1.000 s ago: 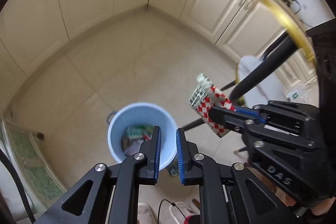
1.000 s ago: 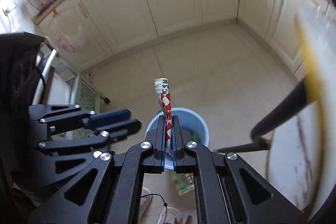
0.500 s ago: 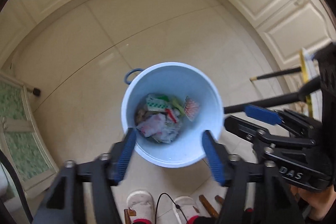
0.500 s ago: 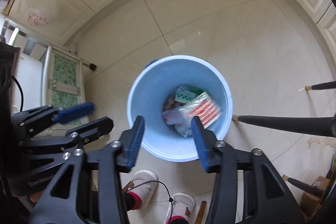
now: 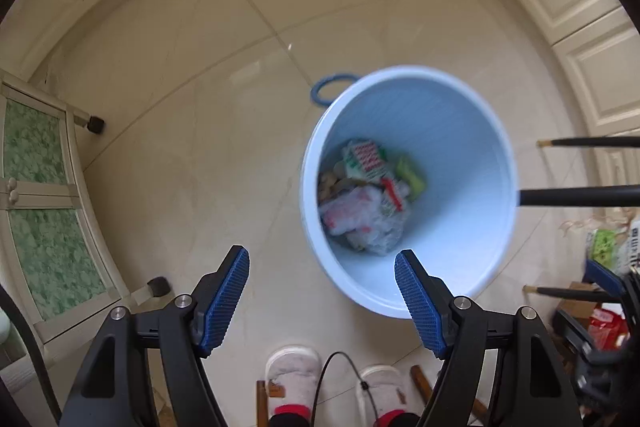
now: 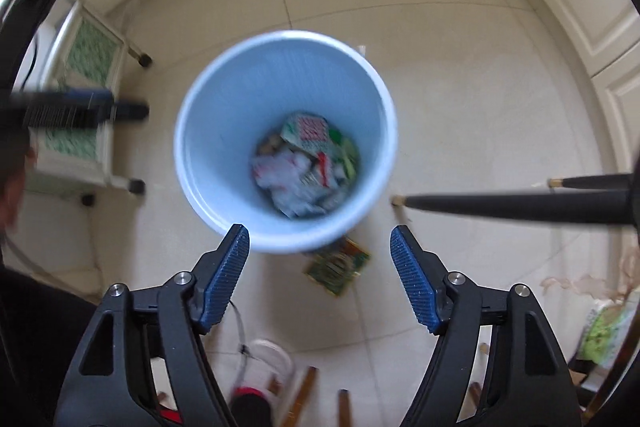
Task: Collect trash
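Both grippers have dropped closer to the bin since the earlier frames. Left view: left gripper (image 5: pixel 322 269) is opening, empty; the bin (image 5: pixel 460 131) holds wrappers (image 5: pixel 366 195), chair legs (image 5: pixel 580 197) to the right. Right view: right gripper (image 6: pixel 320 249) is opening, empty; a green packet (image 6: pixel 338 267) lies on the floor (image 6: pixel 460 107) beside the bin (image 6: pixel 240 99).

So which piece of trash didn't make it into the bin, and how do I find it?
Find the big light blue bin standing on the cream tile floor. Just outside its near edge, a flat green wrapper lies on the tiles. It is the only wrapper beside the bin; the others sit in a heap inside.
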The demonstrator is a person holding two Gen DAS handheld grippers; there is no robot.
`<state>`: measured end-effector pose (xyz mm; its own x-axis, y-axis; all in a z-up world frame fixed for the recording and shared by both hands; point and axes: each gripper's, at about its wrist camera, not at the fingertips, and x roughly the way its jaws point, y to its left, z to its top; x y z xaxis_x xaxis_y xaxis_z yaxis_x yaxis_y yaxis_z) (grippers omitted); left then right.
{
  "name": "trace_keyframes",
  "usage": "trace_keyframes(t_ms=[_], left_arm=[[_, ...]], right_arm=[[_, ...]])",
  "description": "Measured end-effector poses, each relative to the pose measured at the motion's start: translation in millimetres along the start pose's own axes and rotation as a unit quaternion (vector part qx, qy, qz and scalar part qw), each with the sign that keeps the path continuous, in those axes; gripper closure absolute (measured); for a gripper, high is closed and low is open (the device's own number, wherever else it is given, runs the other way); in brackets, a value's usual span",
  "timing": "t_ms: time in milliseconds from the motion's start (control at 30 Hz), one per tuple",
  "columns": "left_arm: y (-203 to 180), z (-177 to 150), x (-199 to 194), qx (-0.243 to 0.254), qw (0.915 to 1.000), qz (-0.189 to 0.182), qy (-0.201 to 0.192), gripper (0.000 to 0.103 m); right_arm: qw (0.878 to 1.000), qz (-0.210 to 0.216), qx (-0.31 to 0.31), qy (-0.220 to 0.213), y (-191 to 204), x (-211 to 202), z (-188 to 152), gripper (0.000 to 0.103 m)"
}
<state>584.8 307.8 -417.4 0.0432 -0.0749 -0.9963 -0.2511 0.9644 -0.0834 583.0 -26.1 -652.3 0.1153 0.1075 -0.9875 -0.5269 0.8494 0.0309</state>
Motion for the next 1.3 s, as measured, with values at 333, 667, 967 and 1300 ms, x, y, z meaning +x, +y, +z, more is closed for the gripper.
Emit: trace_keyframes(t_ms=[333,667,967,1300], left_arm=[[-36,19,79,0.05,0.9979,0.041,-0.003,0.032],[-11,22,85,0.056,0.9961,0.054,-0.042,0.033],[-14,15,128,0.081,0.9935,0.077,-0.021,0.033],[-17,23,172,0.094,0.9942,0.052,0.013,0.083]], right_arm=[[0.995,-0.02,0.099,0.004,-39,57,-93,0.019],[0.968,0.071,0.229,0.07,-69,199,-139,0.015],[0.95,0.088,0.286,0.083,-71,296,-132,0.013],[0.945,0.088,0.309,0.068,-63,331,-128,0.01]])
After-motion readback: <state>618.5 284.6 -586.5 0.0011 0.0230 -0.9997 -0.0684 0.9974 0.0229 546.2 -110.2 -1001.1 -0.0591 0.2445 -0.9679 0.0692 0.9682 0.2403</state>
